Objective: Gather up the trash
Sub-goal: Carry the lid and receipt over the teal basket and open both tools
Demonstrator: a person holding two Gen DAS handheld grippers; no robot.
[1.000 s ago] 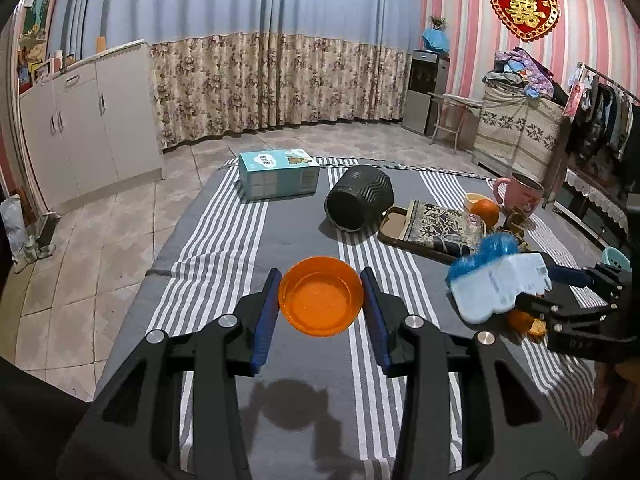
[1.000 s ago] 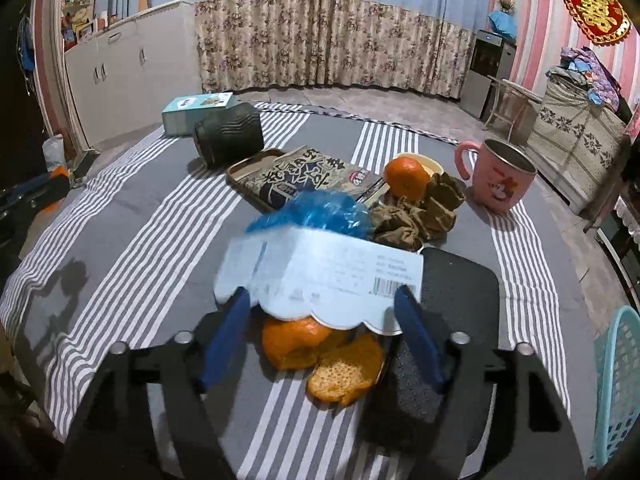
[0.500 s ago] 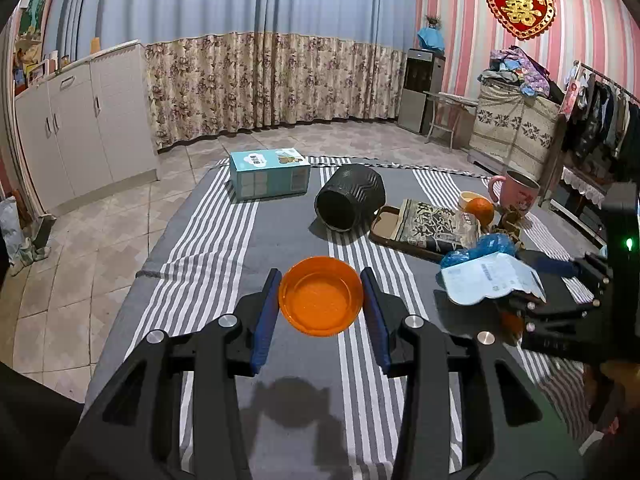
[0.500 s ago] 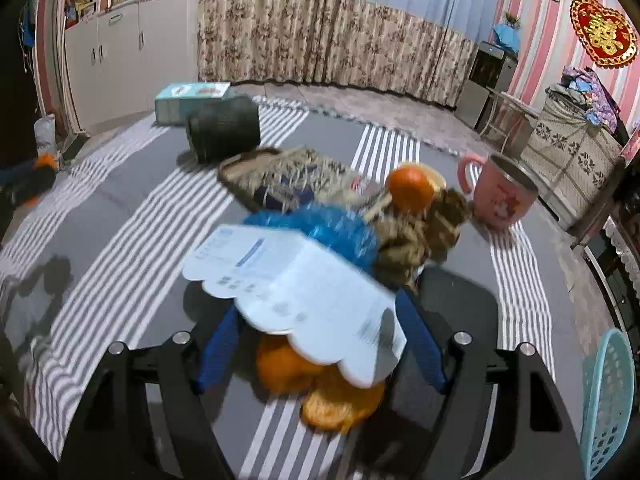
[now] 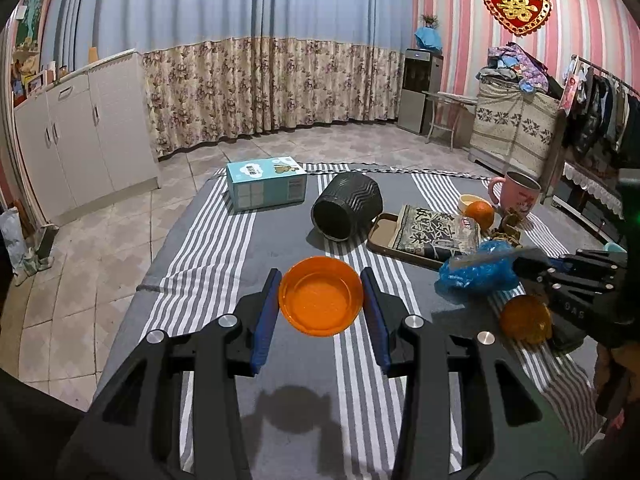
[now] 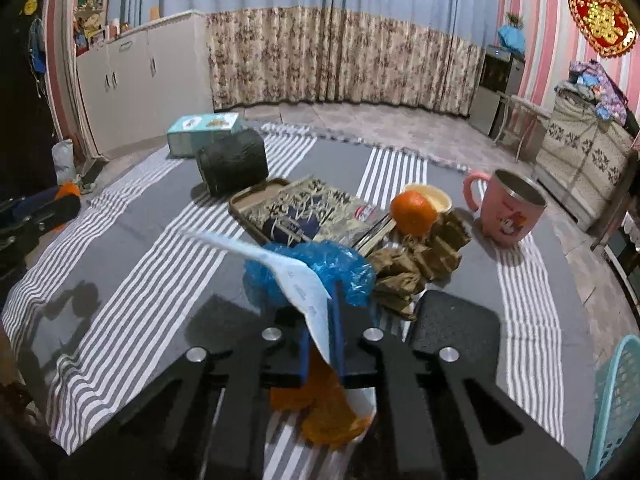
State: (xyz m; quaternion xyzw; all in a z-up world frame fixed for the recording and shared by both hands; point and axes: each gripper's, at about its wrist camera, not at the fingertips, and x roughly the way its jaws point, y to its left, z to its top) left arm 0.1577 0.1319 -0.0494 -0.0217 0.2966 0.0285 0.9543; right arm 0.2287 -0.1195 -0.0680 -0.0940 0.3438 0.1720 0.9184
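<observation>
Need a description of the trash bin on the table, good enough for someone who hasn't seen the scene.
Start at the grey striped tablecloth and find the teal cardboard box at its far edge. Just right of it, beside the brown tray, lies the black ribbed bin. It is the only dark cylinder, tipped on its side.

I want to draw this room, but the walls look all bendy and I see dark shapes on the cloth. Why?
Both views are fisheye, so the curtain and cupboards bow near the edges. In the left view, overhead light throws the bowl and left claw shadow onto the cloth. In the right view, the paper in the right claw looks smeared.
</observation>
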